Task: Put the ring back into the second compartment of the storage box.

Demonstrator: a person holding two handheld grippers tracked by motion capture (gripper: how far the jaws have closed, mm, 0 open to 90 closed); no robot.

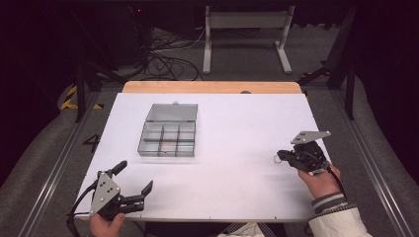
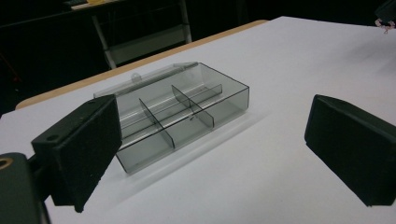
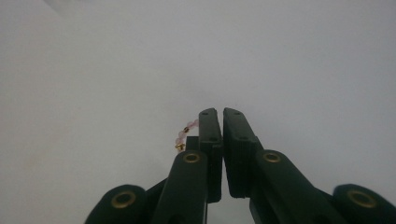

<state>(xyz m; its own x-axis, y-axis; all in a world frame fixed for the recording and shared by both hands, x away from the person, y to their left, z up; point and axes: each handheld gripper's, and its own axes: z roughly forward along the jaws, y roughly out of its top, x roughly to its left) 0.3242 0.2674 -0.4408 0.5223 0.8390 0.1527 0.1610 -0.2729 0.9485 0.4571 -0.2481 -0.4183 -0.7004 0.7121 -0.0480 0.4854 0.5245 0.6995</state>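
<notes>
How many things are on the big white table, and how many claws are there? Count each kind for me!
Clear box with compartments: 1
Beaded bracelet, pinched in the right claw: 1
Claws, counting the open left claw: 2
Total: 4

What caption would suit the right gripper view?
Right gripper shut on a small pink beaded bracelet, above the white table.
</notes>
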